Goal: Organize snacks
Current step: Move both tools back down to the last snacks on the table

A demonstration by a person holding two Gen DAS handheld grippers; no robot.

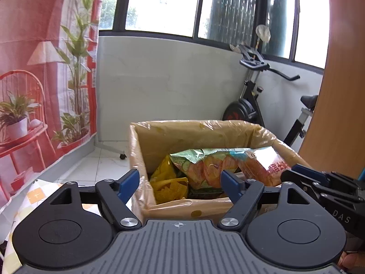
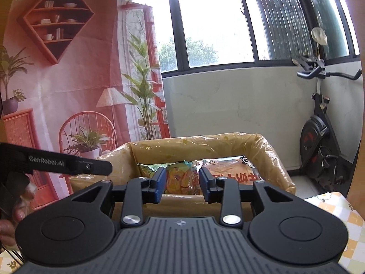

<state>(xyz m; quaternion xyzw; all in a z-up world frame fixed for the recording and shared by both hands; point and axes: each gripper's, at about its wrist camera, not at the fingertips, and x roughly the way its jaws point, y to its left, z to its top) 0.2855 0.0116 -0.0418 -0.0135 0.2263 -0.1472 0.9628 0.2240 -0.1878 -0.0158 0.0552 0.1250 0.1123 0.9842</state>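
Left wrist view: the left gripper (image 1: 180, 181) is spread wide and empty, just near a lined box (image 1: 228, 129) holding snack bags (image 1: 205, 169).

Right wrist view: the right gripper (image 2: 181, 183) is partly apart, empty; the bags (image 2: 230, 171) lie in the box (image 2: 196, 145) beyond.

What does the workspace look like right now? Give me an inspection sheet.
Surface: table under a checked cloth.
Job's things: lined box holding a green bag, a yellow bag and an orange pack.
Clutter: nothing seen.
Grippers: left gripper open, empty, in front of the box; right gripper open, empty, likewise.
Cables: black cord by the exercise bike.
Surroundings: printed backdrop, windows, tiled floor.
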